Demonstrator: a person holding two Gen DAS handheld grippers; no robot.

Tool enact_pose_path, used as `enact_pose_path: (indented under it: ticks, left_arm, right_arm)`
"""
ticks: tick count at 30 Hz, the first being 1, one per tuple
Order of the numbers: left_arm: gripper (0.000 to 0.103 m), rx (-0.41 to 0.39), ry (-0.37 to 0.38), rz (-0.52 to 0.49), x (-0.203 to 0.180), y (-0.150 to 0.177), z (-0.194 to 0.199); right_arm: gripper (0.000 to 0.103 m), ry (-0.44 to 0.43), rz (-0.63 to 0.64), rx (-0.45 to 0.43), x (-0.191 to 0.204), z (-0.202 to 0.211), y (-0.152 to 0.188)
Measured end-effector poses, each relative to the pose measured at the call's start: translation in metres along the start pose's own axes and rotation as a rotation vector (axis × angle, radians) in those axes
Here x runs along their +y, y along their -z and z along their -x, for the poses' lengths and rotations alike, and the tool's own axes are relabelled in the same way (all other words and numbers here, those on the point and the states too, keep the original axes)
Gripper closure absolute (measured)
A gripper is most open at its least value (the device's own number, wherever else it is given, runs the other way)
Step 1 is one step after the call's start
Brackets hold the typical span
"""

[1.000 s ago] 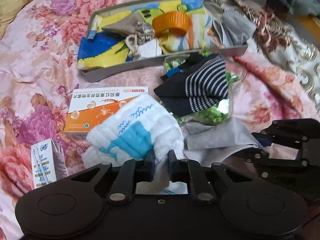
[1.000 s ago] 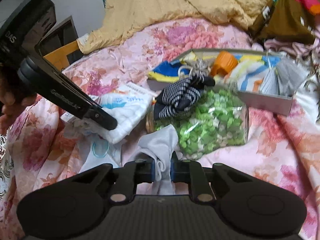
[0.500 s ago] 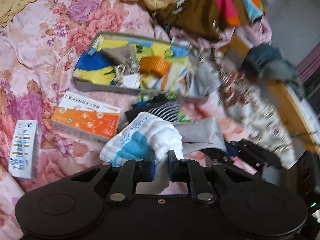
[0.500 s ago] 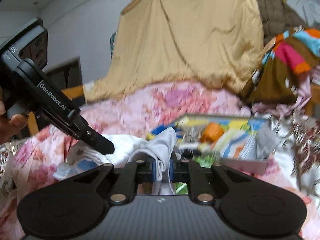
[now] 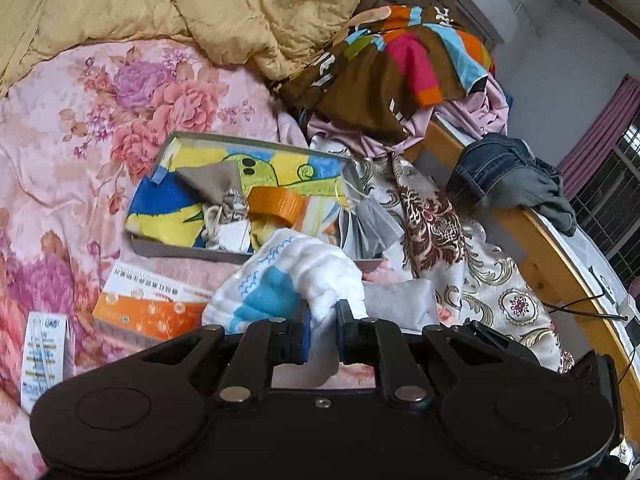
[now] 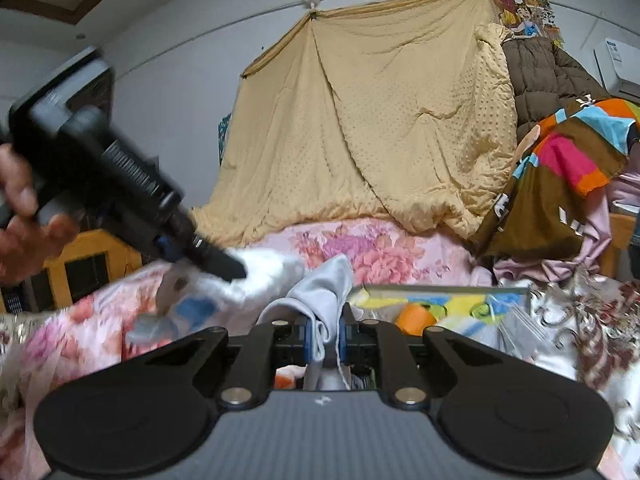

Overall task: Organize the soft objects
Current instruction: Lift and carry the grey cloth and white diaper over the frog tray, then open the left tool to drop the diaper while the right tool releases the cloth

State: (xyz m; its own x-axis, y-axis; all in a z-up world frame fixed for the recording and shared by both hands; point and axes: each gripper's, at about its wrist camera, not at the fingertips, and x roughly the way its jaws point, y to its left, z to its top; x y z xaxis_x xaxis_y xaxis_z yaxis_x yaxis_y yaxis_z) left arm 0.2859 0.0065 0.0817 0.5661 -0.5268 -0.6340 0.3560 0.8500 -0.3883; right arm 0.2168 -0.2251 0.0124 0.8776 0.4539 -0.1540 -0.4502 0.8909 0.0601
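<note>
Left wrist view: left tool [image 5: 322, 330] pinching white-and-blue cloth [image 5: 296, 276], lifted just short of the tray [image 5: 256, 254]. Right wrist view: right tool [image 6: 324, 338] clamped on grey cloth [image 6: 326, 292]. Neither in the tray yet, probably midway.

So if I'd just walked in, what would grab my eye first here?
Probably the two black tools, each pinching cloth: the left tool holds a white and blue towel, the right tool a grey cloth. Behind them, a tin tray of bright fabric sits on the pink flowered bedspread, under a big yellow quilt.
</note>
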Motion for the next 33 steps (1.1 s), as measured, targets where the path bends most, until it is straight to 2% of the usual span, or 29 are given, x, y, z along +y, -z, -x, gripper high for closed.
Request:
enact_pose_path:
  ticks: [3, 7, 14, 19, 22, 25, 33]
  left_arm:
    - [0.09, -0.02, -0.011, -0.016, 0.011, -0.01, -0.002]
    - [0.09, -0.046, -0.045, -0.033, 0.03, -0.03, -0.013]
    - [0.09, -0.106, -0.091, -0.026, 0.063, -0.073, -0.053]
    - [0.089, -0.118, -0.092, -0.021, 0.069, -0.098, -0.102]
    - [0.089, -0.105, -0.114, -0.075, 0.063, -0.105, -0.135]
    - [0.089, -0.072, -0.103, -0.147, 0.06, -0.113, -0.172]
    - [0.089, -0.051, -0.089, -0.172, 0.06, -0.112, -0.224]
  right_arm:
    - [0.089, -0.011, -0.102, -0.028, -0.017, -0.028, -0.021]
    - [0.089, 0.05, -0.093, -0.05, -0.038, -0.063, -0.032]
    - [0.089, 0.17, -0.13, -0.019, -0.075, -0.1, -0.019]
    - [0.089, 0.232, -0.139, 0.008, -0.093, -0.115, -0.009]
    - [0.089, 0.269, -0.146, 0.033, -0.102, -0.123, -0.001]
    - [0.089, 0.301, -0.158, 0.052, -0.112, -0.127, 0.004]
    - [0.089, 0.342, -0.16, 0.113, -0.124, -0.14, 0.013]
